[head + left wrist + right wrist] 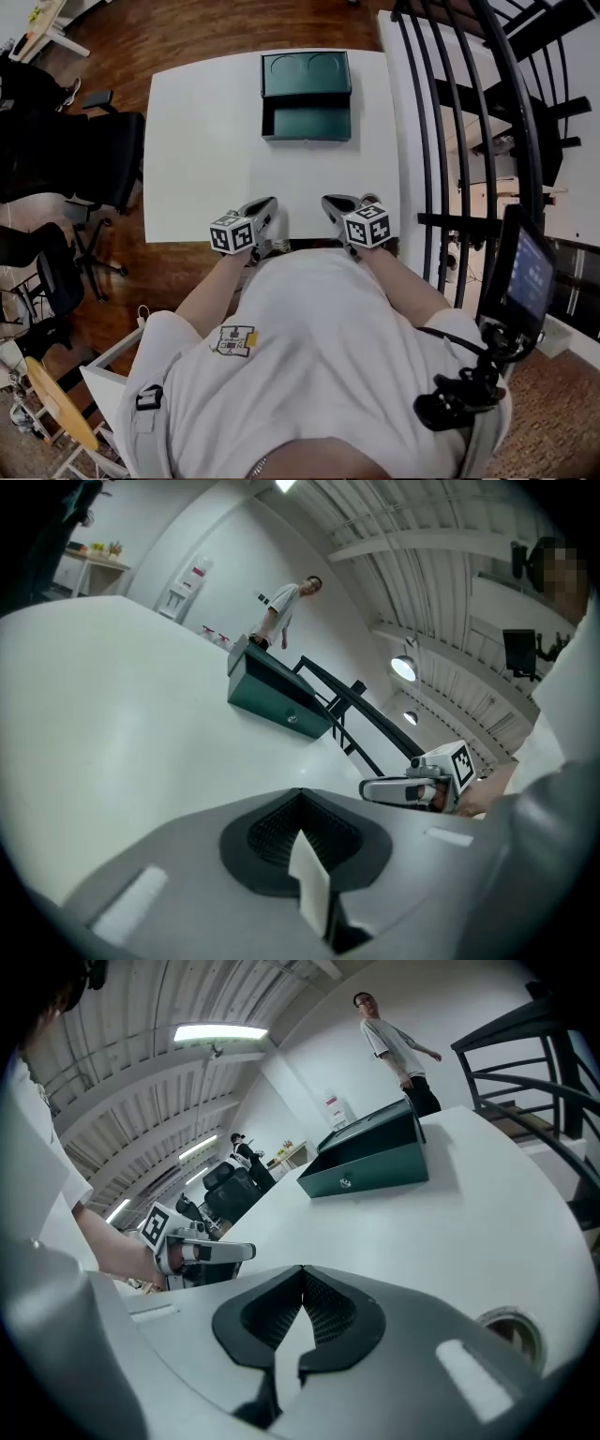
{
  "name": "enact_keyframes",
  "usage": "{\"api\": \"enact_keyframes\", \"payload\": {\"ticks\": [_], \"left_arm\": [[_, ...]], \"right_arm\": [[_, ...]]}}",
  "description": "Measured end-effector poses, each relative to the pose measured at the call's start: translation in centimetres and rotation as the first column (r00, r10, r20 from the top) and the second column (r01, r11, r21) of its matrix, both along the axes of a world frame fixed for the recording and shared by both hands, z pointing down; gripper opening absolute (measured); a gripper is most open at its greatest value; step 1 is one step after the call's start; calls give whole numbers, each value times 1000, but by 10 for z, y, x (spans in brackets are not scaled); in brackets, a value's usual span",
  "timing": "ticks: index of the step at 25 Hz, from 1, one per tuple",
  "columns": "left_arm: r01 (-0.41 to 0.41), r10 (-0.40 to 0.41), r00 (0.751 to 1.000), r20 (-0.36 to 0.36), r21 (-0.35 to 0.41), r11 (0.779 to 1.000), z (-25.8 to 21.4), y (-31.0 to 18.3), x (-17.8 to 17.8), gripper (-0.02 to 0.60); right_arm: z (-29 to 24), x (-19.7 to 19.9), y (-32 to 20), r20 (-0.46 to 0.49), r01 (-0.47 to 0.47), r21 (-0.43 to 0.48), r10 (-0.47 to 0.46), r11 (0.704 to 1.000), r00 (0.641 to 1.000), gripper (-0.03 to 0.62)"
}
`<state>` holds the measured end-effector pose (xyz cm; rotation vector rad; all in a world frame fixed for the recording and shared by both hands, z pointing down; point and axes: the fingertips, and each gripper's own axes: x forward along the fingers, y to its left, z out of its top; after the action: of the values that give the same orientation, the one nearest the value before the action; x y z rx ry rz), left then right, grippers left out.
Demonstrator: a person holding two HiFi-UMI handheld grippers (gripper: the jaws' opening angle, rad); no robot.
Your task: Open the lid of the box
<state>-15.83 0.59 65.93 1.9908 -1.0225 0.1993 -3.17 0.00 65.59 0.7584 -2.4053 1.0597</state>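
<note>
A dark green box sits at the far middle of the white table. Its lid is swung up and back behind the base, and the inside shows two round recesses. The box also shows in the left gripper view and the right gripper view, well ahead of both jaws. My left gripper and right gripper hover side by side over the table's near edge, far from the box. In the gripper views the left gripper and right gripper each have their jaws together with nothing between them.
Black office chairs stand left of the table. A black metal railing runs along the right side. A device with a screen is mounted at the right. A person stands far behind the box.
</note>
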Motion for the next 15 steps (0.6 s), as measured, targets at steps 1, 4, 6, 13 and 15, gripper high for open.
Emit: {"api": "enact_keyframes", "payload": {"ticks": [1,4,6,13,15], "left_arm": [[-9,9,1000,0,-4,1000,0,3,1,0],[-32,32,999,11,-12,999,-2,1,5,0],[-43,43,999,9,-8,999,-3,-2,6,0],[-45,45,999,-2,-13,999,0,-3,9,0],[-44,44,999,-3,-12,999,-1,-4,8,0]], "right_arm": [[1,-1,4,-4,-5,-4,5,1000,1000,0],[-2,-1,0,-9,-14,3,14,1000,1000,0],[-4,0,-6,-13,-19,11,20,1000,1000,0],[-7,6,-16,-9,-50,20,50,999,999,0],[-9,4,-19,-7,-54,22,54,998,998,0]]}}
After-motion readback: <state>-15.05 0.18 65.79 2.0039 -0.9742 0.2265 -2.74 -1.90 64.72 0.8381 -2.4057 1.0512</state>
